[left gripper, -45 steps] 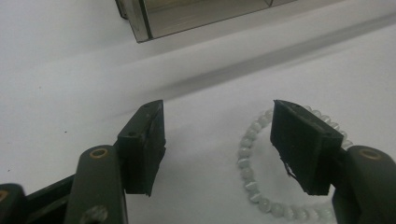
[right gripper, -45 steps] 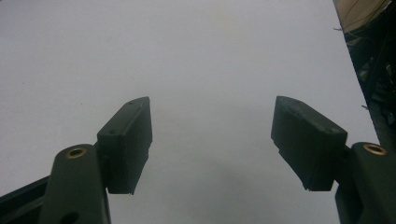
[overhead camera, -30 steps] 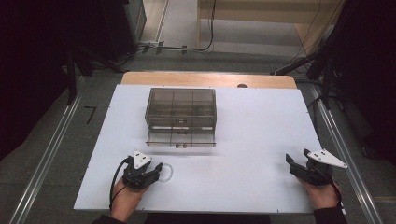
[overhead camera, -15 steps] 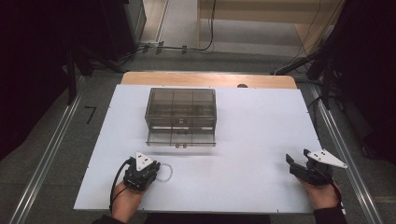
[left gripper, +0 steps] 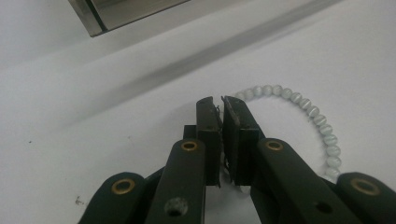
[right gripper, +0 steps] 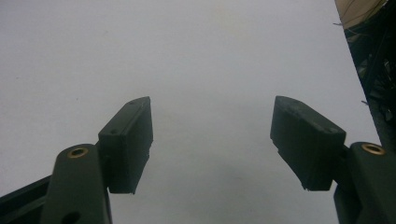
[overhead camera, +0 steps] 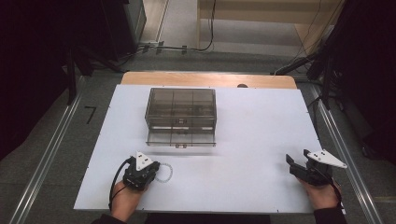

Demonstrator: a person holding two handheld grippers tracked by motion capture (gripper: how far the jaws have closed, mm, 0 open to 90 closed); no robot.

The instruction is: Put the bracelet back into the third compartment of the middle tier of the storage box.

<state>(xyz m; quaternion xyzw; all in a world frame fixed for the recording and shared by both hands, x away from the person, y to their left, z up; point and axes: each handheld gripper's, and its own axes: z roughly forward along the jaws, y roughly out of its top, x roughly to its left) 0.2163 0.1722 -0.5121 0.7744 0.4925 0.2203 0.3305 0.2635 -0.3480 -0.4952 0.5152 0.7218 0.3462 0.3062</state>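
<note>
Little had moved: left gripper (left gripper: 221, 105) stayed by table's near-left edge, clamped on bead bracelet (left gripper: 308, 112), loop trailing right; right gripper (right gripper: 212, 135) released, far off.

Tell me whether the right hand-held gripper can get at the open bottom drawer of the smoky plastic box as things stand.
Probably yes. The right hand-held gripper is open and holds nothing, and only bare white table lies between it and the drawer, which sticks out of the box toward the person.
</note>
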